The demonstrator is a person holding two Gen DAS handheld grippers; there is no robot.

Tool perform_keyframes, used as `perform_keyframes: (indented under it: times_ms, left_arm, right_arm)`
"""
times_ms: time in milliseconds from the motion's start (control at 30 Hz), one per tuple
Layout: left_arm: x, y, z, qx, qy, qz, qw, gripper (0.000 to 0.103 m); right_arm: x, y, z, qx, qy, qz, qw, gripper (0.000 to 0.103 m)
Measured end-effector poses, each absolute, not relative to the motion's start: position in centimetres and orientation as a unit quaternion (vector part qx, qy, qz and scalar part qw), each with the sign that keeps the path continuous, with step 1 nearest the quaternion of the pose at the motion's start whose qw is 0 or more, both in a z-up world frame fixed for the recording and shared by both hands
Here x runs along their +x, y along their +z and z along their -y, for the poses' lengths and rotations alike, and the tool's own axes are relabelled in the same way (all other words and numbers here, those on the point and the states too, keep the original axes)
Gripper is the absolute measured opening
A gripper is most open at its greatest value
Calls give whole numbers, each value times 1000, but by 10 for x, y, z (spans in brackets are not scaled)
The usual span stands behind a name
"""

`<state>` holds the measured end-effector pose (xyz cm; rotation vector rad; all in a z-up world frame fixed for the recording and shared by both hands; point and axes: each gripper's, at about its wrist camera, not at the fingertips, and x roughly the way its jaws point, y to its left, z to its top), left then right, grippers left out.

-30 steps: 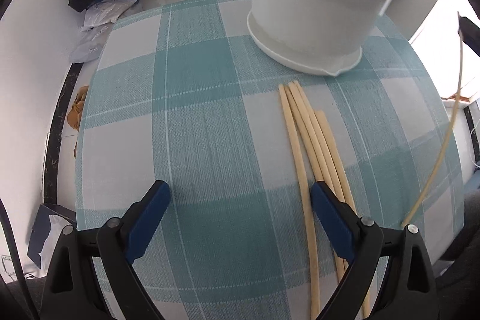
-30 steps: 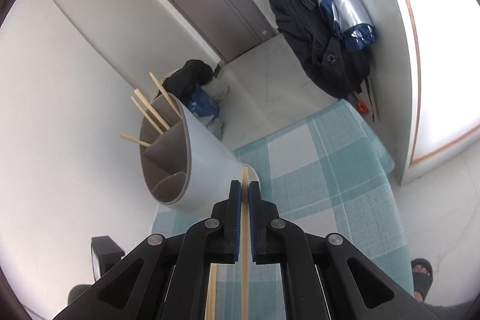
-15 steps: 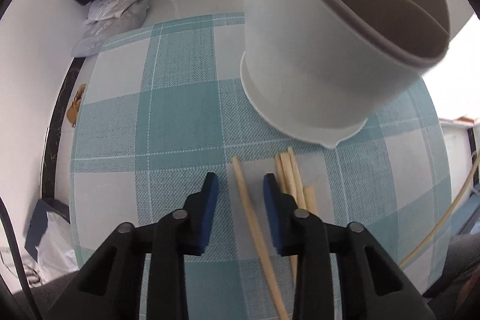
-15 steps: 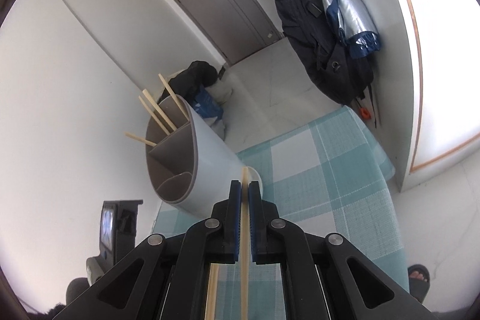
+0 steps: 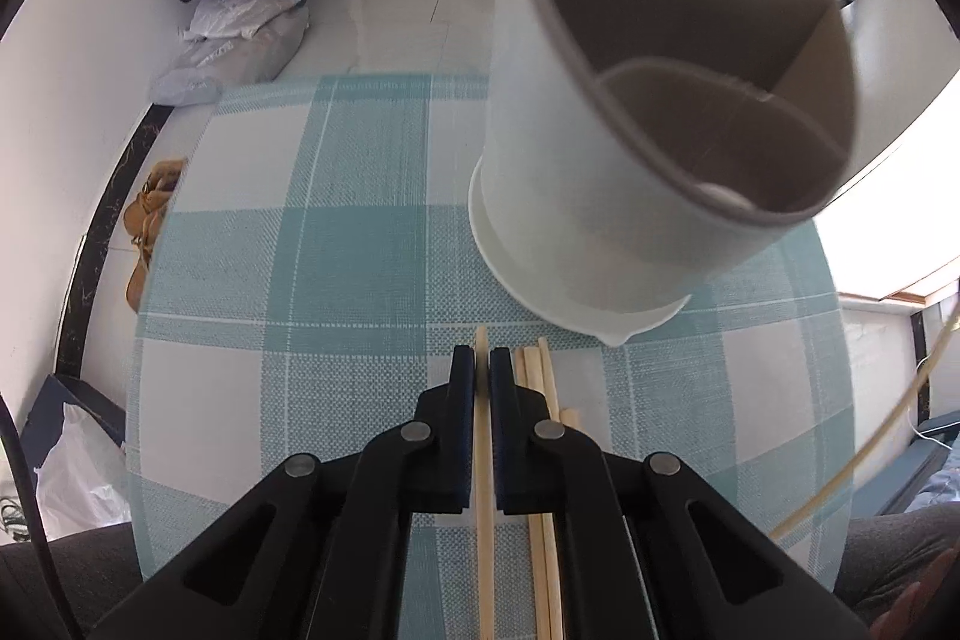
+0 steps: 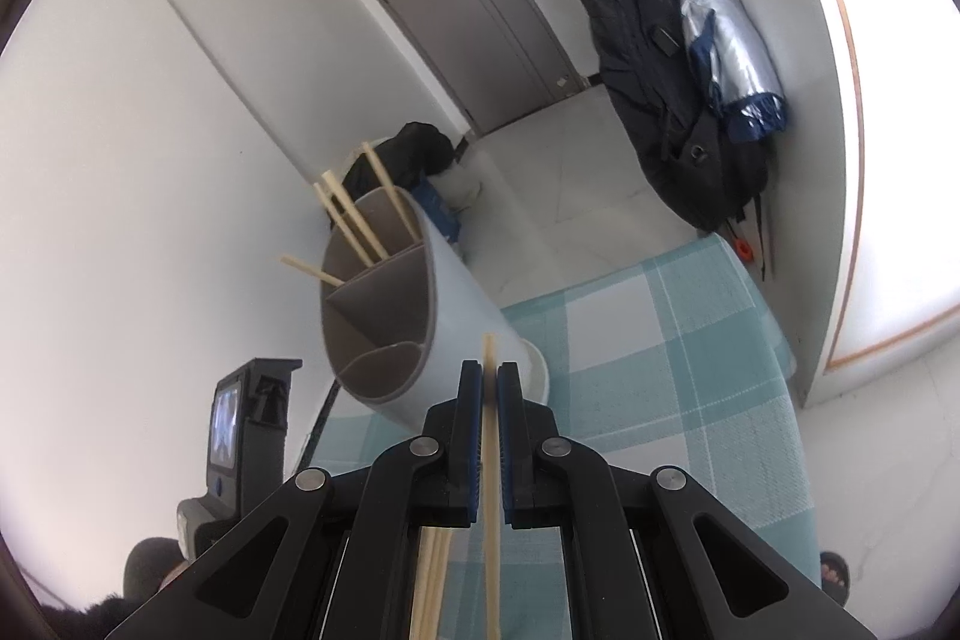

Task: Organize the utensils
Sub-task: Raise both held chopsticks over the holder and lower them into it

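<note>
The left tongs (image 5: 482,370) have just been closing and now pinch one chopstick (image 5: 483,490), near the counter (image 5: 300,250) edge closest to the person, beside the loose chopsticks (image 5: 543,460). The right tongs (image 6: 490,388) grip another chopstick (image 6: 491,490). Judging by the holder (image 5: 600,160) just beyond, lift cleanly, tip the stick upright, and clear the rim before lowering it into the compartment with the others.

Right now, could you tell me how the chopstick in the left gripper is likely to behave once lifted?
The chopstick looks thin, straight and wooden, so probably stiff and light. The left gripper pinches it near one end, so the long free part may swing or pivot. Its smooth surface could slip.
</note>
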<state>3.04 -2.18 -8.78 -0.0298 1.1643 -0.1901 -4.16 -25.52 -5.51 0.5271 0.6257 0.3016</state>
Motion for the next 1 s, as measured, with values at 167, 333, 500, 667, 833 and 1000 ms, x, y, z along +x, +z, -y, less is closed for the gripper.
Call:
perform_keyframes:
  times_ms: [167, 333, 500, 667, 833, 1000]
  left_arm:
    - [2, -52, 18, -25, -116, -486, 866, 1]
    - [-25, -17, 11, -29, -148, -418, 896, 1]
    - [-33, -1, 8, -30, -167, -385, 907, 1]
    - [-45, 12, 4, -22, -184, -361, 914, 1]
    - [-49, 16, 5, -6, -192, -356, 914, 1]
    - [-53, 22, 4, -3, -202, -356, 913, 1]
  right_arm:
    - [-58, -44, 237, 210, 153, -286, 922, 4]
    - [-71, -37, 221, 173, 163, -278, 931, 4]
    - [-85, -28, 210, 153, 167, -259, 939, 4]
    - [-92, -19, 194, 124, 174, -248, 945, 4]
    - [-101, -14, 182, 91, 174, -234, 952, 4]
    - [-106, -18, 184, 92, 164, -234, 954, 4]
